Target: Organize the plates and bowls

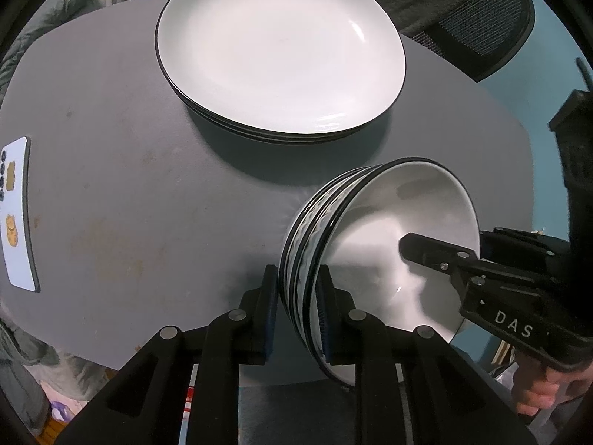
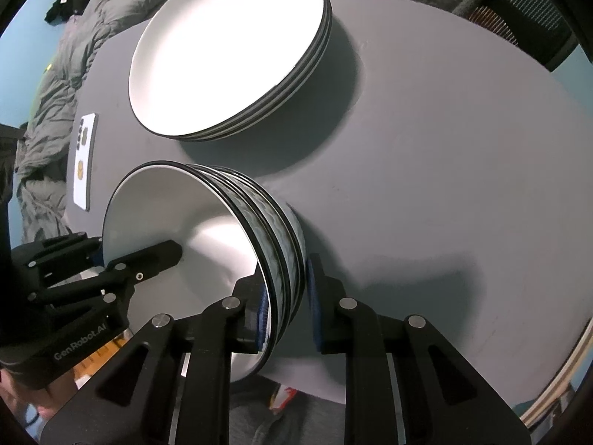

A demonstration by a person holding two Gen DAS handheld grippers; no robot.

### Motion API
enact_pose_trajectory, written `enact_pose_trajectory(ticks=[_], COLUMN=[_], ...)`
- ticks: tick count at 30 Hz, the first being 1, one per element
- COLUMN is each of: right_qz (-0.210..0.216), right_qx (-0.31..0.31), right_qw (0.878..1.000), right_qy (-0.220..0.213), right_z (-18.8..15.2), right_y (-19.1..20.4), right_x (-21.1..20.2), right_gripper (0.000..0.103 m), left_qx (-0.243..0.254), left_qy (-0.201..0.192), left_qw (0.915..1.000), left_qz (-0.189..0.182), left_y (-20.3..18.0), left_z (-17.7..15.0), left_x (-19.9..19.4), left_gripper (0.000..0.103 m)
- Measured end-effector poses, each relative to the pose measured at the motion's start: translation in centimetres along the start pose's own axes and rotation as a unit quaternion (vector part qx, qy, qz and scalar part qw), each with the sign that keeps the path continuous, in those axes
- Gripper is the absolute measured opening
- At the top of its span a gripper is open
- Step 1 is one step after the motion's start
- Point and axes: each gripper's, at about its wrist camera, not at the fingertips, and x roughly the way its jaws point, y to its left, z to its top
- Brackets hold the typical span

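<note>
A stack of nested bowls (image 1: 374, 233), white inside with a black-and-white patterned outside, sits at the near edge of the grey table (image 1: 122, 193). My left gripper (image 1: 296, 304) is shut on the stack's left rim, one pad outside and one inside. My right gripper (image 1: 478, 244) clamps the opposite rim, with one finger (image 1: 422, 250) inside the bowl. In the right wrist view my right gripper (image 2: 287, 304) grips the bowls (image 2: 178, 218) and my left gripper (image 2: 107, 252) holds the far rim. A stack of white, black-rimmed plates (image 1: 278, 48) (image 2: 229, 44) lies just behind the bowls.
A white phone (image 1: 18, 215) (image 2: 83, 159) lies face down near the table's left edge. A black mesh chair (image 1: 481, 18) stands behind the table, and a grey padded jacket (image 2: 55, 74) lies beyond its left side. Bare tabletop (image 2: 444, 185) stretches to the right of the bowls.
</note>
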Motion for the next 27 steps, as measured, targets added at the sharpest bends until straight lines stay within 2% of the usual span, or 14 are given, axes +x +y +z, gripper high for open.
enact_pose_trajectory(ticks=[4, 9, 13, 23, 27], right_qz=[0.025, 0.026, 0.01, 0.024, 0.024], right_qx=[0.012, 0.001, -0.001, 0.009, 0.007], right_qw=[1.0, 1.0, 1.0, 1.0, 1.0], right_qy=[0.005, 0.003, 0.0, 0.002, -0.006], right_z=[0.3, 0.1, -0.2, 0.0, 0.3], right_y=[-0.5, -0.6, -0.2, 0.2, 0.7], right_x=[0.3, 0.1, -0.5, -1.1, -2.2], right_gripper=[0.023, 0.019, 0.018, 0.018, 0.018], left_qx=[-0.005, 0.005, -0.002, -0.004, 0.002], left_qy=[0.004, 0.003, 0.012, 0.009, -0.001], left_qw=[0.9999, 1.0, 0.9998, 0.9999, 1.0], left_qz=[-0.009, -0.005, -0.014, -0.01, -0.009], left_y=[0.5, 0.2, 0.4, -0.2, -0.3], left_z=[0.1, -0.1, -0.2, 0.2, 0.6], left_x=[0.0, 0.0, 0.0, -1.1, -2.9], left_gripper=[0.02, 0.019, 0.018, 0.018, 0.018])
